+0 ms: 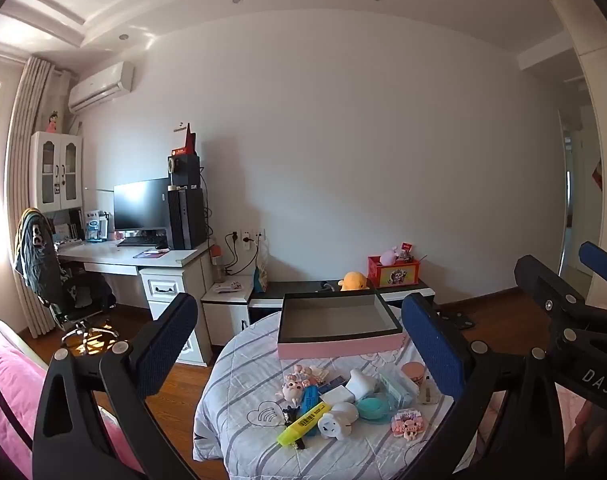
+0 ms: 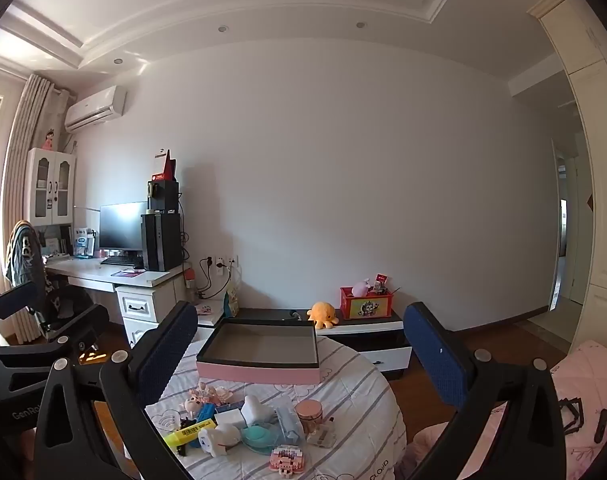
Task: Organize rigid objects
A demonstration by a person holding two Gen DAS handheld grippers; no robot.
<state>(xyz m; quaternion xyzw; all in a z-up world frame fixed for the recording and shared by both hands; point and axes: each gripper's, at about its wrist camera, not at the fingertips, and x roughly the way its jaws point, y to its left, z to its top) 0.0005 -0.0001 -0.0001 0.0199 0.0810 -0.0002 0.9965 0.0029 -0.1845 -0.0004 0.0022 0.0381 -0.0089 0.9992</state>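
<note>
A pink box with a dark empty inside point(image 1: 339, 316) point(image 2: 259, 346) sits at the far side of a round table with a striped cloth point(image 1: 239, 364) point(image 2: 359, 392). In front of it lies a pile of small objects: a yellow highlighter point(image 1: 303, 422) point(image 2: 187, 432), a white toy figure point(image 1: 337, 420) point(image 2: 217, 438), a teal round case point(image 1: 371, 408) point(image 2: 259, 436), a pink jar point(image 1: 413, 372) point(image 2: 309, 412), and a pink block toy point(image 1: 407, 426) point(image 2: 285, 458). My left gripper point(image 1: 299, 344) is open and empty above the table. My right gripper point(image 2: 299, 352) is open and empty too.
A low dark TV stand point(image 1: 303, 290) point(image 2: 363, 326) behind the table holds an orange plush point(image 1: 353, 280) point(image 2: 322, 314) and a red toy box point(image 1: 393, 272) point(image 2: 365, 304). A white desk with monitor point(image 1: 141, 204) and chair point(image 1: 59, 276) stands at left. Pink bedding point(image 2: 587, 396) lies at right.
</note>
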